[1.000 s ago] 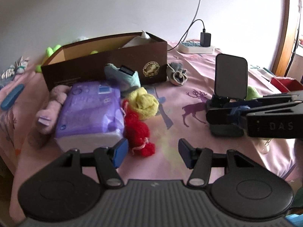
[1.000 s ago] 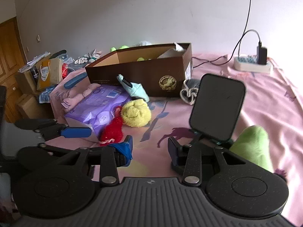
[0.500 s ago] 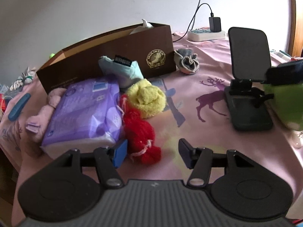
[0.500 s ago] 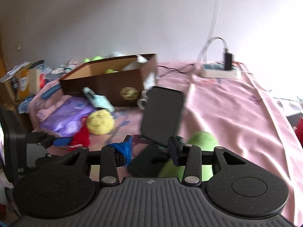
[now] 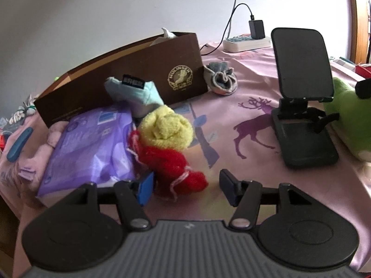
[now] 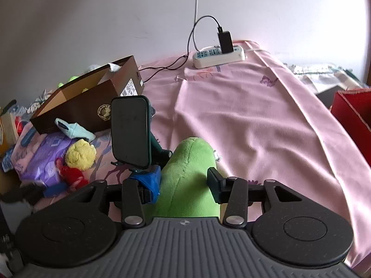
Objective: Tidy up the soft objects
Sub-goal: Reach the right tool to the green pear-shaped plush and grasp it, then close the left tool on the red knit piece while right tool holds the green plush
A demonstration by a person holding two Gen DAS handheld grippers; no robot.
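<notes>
My left gripper (image 5: 186,186) stands open just above the pink cloth, with the end of a red yarn bundle (image 5: 171,164) between its fingers, close to the left one. Behind the yarn sit a yellow fuzzy ball (image 5: 167,127), a purple tissue pack (image 5: 88,148) and a light blue sock (image 5: 136,91) leaning on a brown cardboard box (image 5: 129,69). A green plush (image 6: 187,173) lies between the fingers of my right gripper (image 6: 183,183), whose jaws are opening; the pads sit at its sides without squeezing it.
A black phone stand (image 6: 129,132) rises right beside the green plush. A grey pouch (image 5: 220,78) lies by the box corner. A power strip (image 6: 220,55) with cable sits at the back, a red box (image 6: 352,108) at the right edge. A pink plush (image 5: 41,153) lies left.
My right gripper swung from facing the pile to the green plush, which now lies between its widening jaws. My left gripper dropped lower and closer to the red yarn.
</notes>
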